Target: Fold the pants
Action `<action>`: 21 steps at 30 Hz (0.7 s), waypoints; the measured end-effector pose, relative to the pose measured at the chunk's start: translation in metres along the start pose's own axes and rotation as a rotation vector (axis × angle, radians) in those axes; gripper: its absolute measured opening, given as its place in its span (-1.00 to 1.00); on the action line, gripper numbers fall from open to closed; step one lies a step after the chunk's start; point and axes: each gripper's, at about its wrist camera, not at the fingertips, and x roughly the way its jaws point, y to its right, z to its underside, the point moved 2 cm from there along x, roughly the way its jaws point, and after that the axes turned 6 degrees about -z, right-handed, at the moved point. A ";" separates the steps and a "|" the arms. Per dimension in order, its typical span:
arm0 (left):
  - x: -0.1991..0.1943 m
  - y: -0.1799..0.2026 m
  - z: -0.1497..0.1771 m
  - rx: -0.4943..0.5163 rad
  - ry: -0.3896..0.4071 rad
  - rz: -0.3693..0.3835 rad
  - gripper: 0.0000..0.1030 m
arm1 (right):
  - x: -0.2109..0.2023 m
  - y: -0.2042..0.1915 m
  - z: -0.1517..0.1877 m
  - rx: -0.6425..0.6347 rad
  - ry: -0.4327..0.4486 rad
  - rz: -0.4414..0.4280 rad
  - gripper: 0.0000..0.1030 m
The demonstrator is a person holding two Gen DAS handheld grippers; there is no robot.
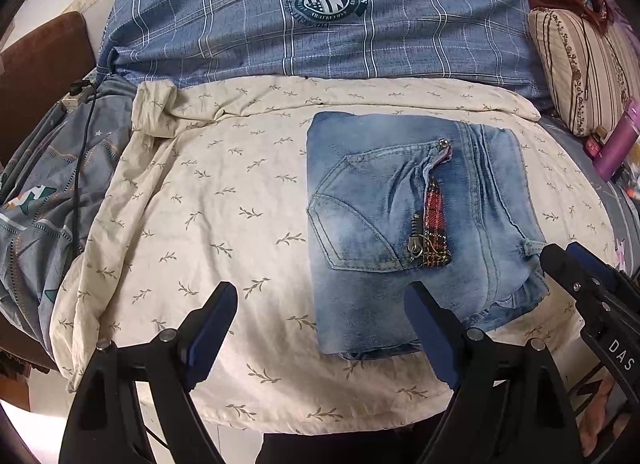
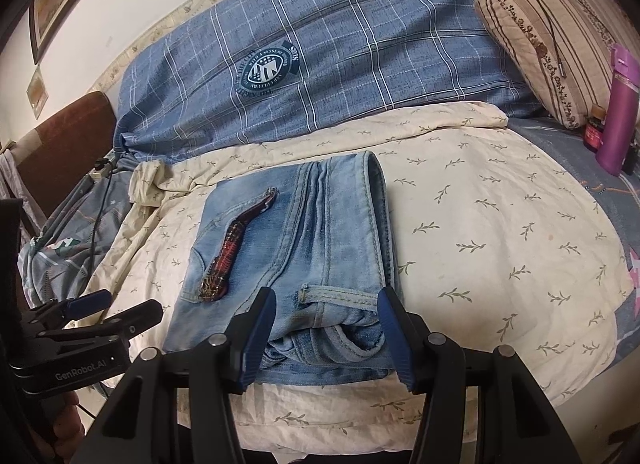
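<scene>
Folded faded-blue denim pants (image 1: pixel 416 223) resting on cream leaf-print bedsheet (image 1: pixel 224 199), 2 black blue-padded grippers, left (image 1: pixel 324 332) and right (image 2: pixel 326 336), spread wide and empty; loose near-edge layers likely to slump apart if nudged.

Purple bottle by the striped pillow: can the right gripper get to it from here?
Probably yes. The right gripper is open over the folded jeans, and only bare cream sheet lies between it and the purple bottle.

Both grippers are level, side by side; the left gripper (image 1: pixel 322 320) and right gripper (image 2: pixel 326 328) have jaws spread wide, gripping nothing.
</scene>
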 end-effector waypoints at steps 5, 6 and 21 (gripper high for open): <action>0.005 0.002 0.002 0.003 -0.025 0.009 0.67 | 0.002 0.001 0.000 0.006 -0.005 -0.001 0.10; 0.006 0.003 0.004 0.003 -0.029 0.010 0.67 | 0.003 0.002 0.000 0.007 -0.006 -0.001 0.10; 0.020 0.006 0.006 -0.006 -0.084 0.027 0.67 | 0.008 0.006 0.001 0.025 -0.013 0.000 0.10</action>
